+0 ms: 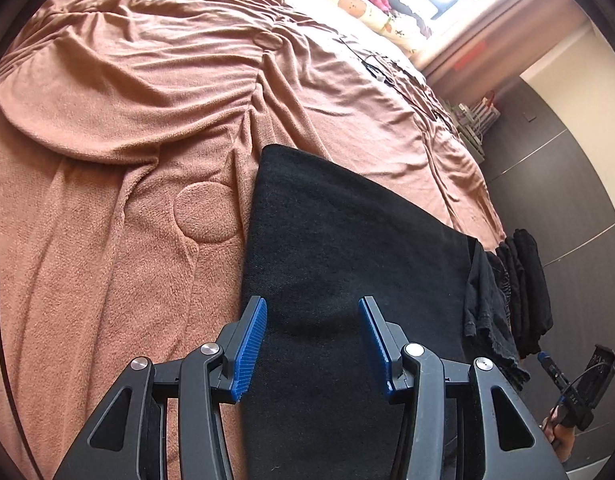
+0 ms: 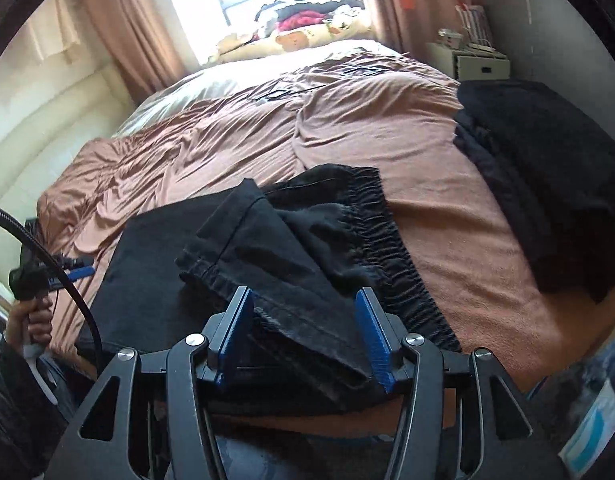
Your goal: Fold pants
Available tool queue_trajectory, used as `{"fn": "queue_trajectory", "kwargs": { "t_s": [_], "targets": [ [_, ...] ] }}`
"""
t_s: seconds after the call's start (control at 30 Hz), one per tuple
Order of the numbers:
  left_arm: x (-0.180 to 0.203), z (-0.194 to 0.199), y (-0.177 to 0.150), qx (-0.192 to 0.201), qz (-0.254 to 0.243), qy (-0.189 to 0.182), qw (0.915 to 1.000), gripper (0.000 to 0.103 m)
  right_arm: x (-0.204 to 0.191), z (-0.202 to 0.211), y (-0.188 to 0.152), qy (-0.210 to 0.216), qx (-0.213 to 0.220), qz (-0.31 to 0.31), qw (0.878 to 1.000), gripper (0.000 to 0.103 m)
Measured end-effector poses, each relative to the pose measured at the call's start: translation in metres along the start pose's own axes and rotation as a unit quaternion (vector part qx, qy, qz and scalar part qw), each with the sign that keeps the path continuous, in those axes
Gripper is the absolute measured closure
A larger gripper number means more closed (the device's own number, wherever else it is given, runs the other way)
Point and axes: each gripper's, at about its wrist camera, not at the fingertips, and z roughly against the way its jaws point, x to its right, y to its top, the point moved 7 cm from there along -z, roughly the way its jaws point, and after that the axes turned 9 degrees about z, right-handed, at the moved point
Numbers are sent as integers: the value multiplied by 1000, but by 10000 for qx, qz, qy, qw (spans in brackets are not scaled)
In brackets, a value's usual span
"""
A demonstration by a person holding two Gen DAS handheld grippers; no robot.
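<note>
The black pants point(image 2: 291, 248) lie on the bed point(image 2: 447, 216), their near end hidden behind the right hand-held gripper point(image 2: 305, 334); its jaws stand apart, seemingly touching nothing, and the left hand-held gripper point(image 1: 312, 346) also gapes empty.

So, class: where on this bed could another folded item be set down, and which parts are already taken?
Free: the brown blanket between the black pants and the stack of dark clothes at the right edge, and the wide stretch beyond the pants toward the pillows. Crowded: the near edge under both grippers, covered by the pants.
</note>
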Motion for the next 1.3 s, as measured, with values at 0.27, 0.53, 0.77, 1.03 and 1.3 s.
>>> {"fn": "queue_trajectory", "kwargs": {
  "t_s": [0.27,0.53,0.77,1.03,1.3],
  "targets": [
    [-6,-10,-8,-224,0,24,9997,53,-52,-45,17,-308,-667,1141,9908,52],
    [-15,-4,-12,-172,67,55,9998,53,-76,-96,25,-606,-1305,1887,9714,52],
    [-18,-1,-12,-147,154,47,9998,53,-88,-125,29,-844,-1507,2245,9590,64],
    [-16,-2,-12,-97,162,68,9998,53,-78,-111,48,-797,-1202,2002,9691,97],
    [-15,-2,-10,-67,190,50,9998,53,-28,-86,77,-891,-774,1136,9865,97]
  ]
}}
